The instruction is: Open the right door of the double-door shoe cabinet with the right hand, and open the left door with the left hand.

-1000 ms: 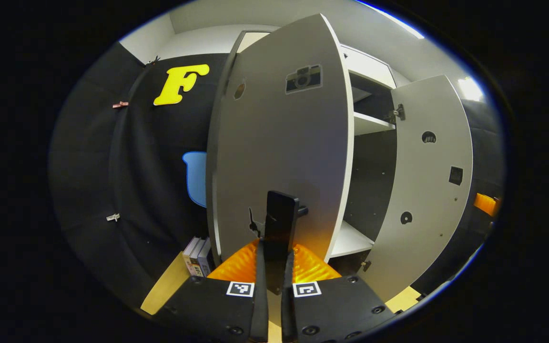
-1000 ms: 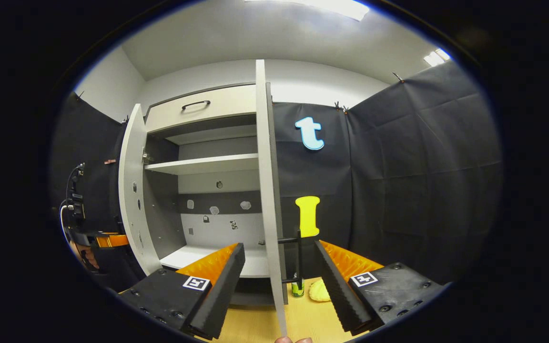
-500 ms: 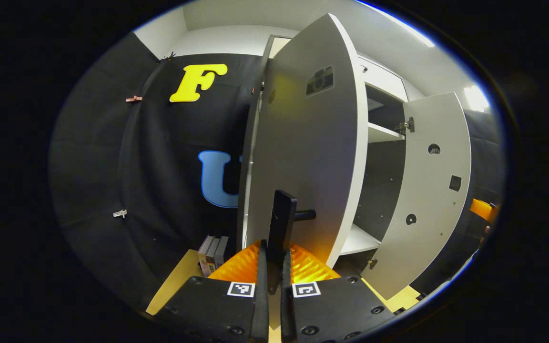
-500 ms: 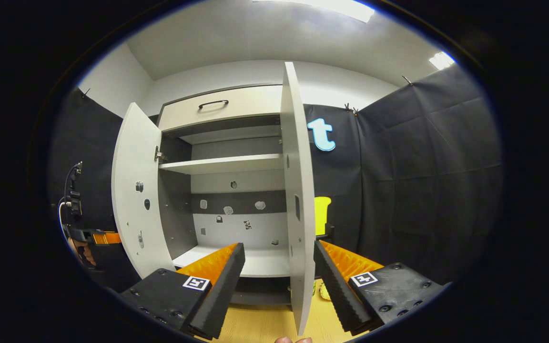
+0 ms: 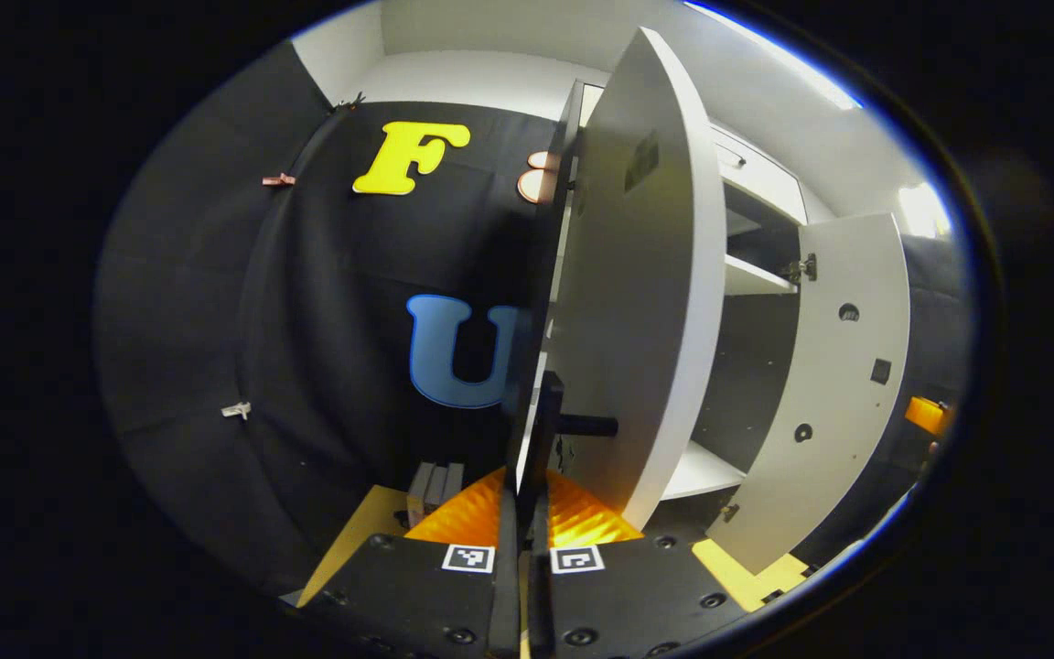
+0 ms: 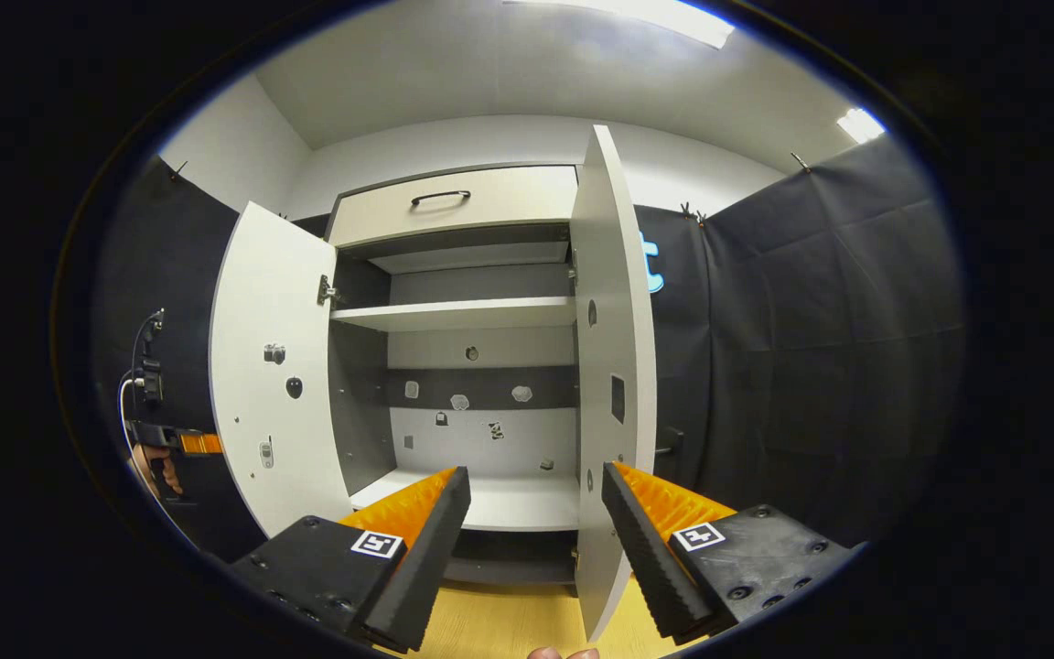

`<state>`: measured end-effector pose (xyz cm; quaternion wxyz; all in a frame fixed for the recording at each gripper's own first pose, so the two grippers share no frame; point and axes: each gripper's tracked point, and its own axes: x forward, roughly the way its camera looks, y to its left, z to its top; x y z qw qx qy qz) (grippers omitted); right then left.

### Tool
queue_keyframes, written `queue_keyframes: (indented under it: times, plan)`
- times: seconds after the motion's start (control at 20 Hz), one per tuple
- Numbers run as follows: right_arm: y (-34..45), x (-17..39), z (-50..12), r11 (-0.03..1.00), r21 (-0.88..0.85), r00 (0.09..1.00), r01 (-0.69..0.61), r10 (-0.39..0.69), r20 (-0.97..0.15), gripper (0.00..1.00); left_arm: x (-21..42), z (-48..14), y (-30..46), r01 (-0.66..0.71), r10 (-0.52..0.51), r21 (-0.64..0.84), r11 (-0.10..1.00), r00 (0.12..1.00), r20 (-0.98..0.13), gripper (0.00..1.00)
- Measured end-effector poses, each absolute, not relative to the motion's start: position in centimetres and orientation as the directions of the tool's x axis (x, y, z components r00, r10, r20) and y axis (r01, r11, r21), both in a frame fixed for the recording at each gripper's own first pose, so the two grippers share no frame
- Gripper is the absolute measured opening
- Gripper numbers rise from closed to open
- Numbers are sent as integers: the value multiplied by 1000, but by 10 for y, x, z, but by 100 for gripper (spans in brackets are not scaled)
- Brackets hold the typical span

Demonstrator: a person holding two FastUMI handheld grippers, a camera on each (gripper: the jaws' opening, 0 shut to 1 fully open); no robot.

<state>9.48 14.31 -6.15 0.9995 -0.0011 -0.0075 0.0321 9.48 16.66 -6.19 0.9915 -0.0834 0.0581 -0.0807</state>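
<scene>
The pale grey shoe cabinet (image 6: pixel 454 316) stands with both doors swung out. In the left gripper view the left door (image 5: pixel 646 302) is seen almost edge-on, and my left gripper (image 5: pixel 527 513) is shut on its black bar handle (image 5: pixel 547 430). The right door (image 5: pixel 833 384) hangs open farther off. In the right gripper view my right gripper (image 6: pixel 536 540) is open, and the lower part of the right door (image 6: pixel 614 384) stands between its fingers, close to the right one, unpressed. That door's handle (image 6: pixel 669 444) peeks out behind it. The left door (image 6: pixel 266 366) shows its inner face, with the left gripper (image 6: pixel 175 444) and a hand beside it.
A closed drawer (image 6: pixel 454 197) with a dark handle tops the cabinet. Inside are a shelf (image 6: pixel 454 316) and a bottom board (image 6: pixel 509 503). Several books (image 5: pixel 434 480) stand on the wooden floor (image 5: pixel 353 549) left of the cabinet. Black cloth walls close in on both sides.
The left door has swung farther open with my left gripper shut on its handle. In the right gripper view the right door has turned from edge-on to showing its inner face; the right gripper stays open.
</scene>
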Motion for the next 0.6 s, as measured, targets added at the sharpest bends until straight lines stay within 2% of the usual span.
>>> queue_keyframes:
  times: [0.1,0.5,0.55,0.6]
  plan:
    - [148,94,-62,998,0,998,-64,64,11,91,97,-62,169,151,-168,-155,976,980,-104,8]
    - [145,91,-67,998,19,998,-59,59,-8,91,84,-67,171,98,-109,-88,991,985,-131,10]
    - [145,90,-67,998,23,998,-59,59,-11,91,80,-65,172,90,-99,-73,993,987,-129,7]
    - [145,89,-67,998,24,998,-61,61,-11,91,75,-64,173,82,-89,-60,995,988,-127,12]
